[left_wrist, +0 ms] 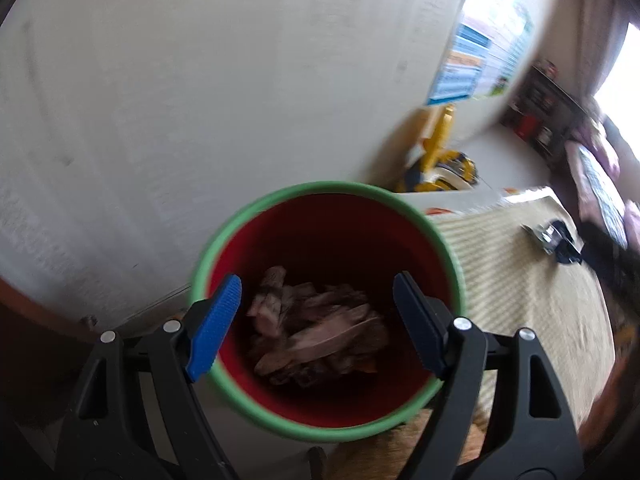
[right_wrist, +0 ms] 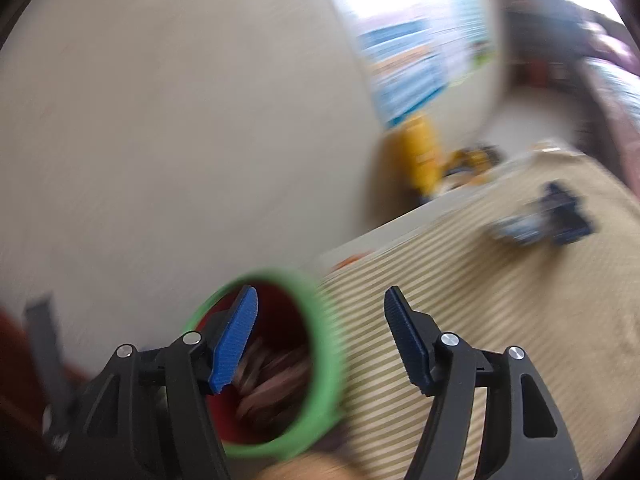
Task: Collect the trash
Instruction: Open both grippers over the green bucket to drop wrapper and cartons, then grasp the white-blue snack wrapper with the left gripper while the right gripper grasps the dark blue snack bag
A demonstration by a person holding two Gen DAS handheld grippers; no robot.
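Beside the white wall, on the striped mat [left_wrist: 520, 280] | red bin with green rim [left_wrist: 326, 308] below left gripper [left_wrist: 316, 324], fingers apart, empty, framing crumpled paper scraps [left_wrist: 316, 328] inside | right gripper [right_wrist: 320, 336] fingers apart, empty, left pad [right_wrist: 236, 340] over bin mouth | right view motion-blurred; dark object [left_wrist: 556, 240] on mat unclear

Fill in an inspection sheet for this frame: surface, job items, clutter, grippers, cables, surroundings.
Surface: beige striped mat beside a pale floor.
Job's things: red bin with a green rim, crumpled trash inside.
Clutter: blurred dark blue object on the mat; its identity is unclear.
Grippers: left gripper open, over the bin mouth, holding nothing; right gripper open, empty, straddling the bin's rim.
Cables: nothing seen.
Surroundings: white wall; yellow toy by the wall; poster; dark shelf further back.
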